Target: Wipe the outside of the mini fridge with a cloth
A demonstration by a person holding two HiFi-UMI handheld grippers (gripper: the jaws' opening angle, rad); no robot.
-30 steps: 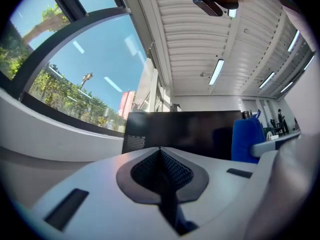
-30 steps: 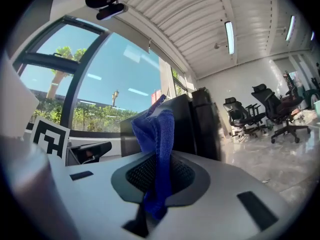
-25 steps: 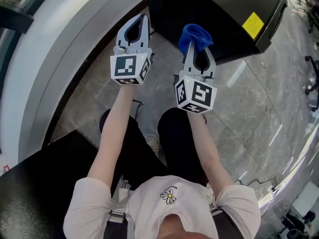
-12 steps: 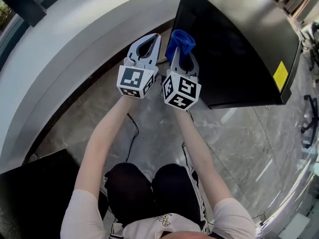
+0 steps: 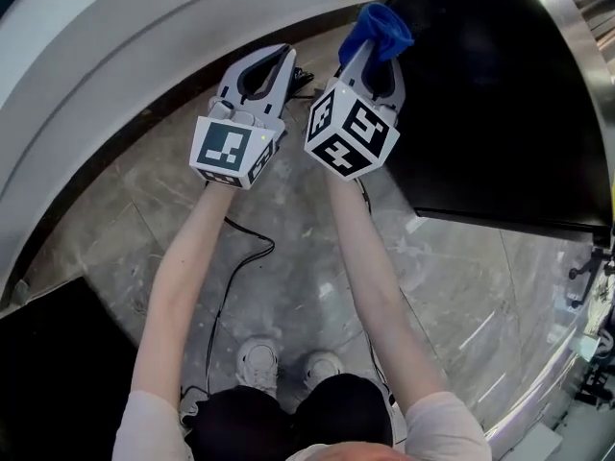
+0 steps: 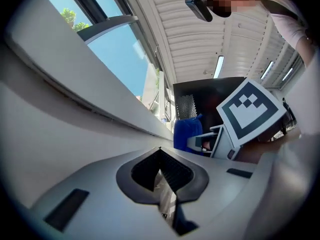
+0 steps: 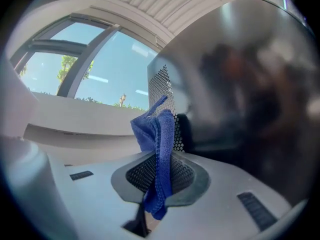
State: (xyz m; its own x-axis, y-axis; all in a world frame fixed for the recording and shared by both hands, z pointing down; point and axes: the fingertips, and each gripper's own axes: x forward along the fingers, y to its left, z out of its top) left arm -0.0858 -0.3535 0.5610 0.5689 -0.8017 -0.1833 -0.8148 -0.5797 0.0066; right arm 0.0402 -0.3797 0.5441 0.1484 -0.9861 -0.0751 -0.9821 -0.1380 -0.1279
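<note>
Grey marbled floor [image 5: 317, 257] fills the head view, bounded by a curved white wall [image 5: 106, 75] off to the left of both pairs of jaws. A thin black cable [image 5: 240, 257] trails across the floor beneath the person's forearms, and two pale shoes [image 5: 259, 363] show below.

Ahead and to the right of the right gripper [image 5: 378, 51] stands the black mini fridge [image 5: 490, 104], its dark glossy side close to the jaw tips. Those jaws are clenched on a blue cloth [image 5: 377, 25], which bunches out beyond the tips toward the fridge's near corner. In the right gripper view the cloth stands up between the jaws as a folded strip, with a loose end hanging down behind the pinch. Just past it is a perforated panel [image 7: 167, 99] on the fridge. To the left of that lie big windows [image 7: 100, 69] with sky and trees. Whether the cloth touches the fridge cannot be told.

Just left of the right one, the left gripper [image 5: 274, 60] points the same way, and the two marker cubes are nearly side by side. Its jaws are pressed together with nothing between them, and the white wall rises beyond their tips.
</note>
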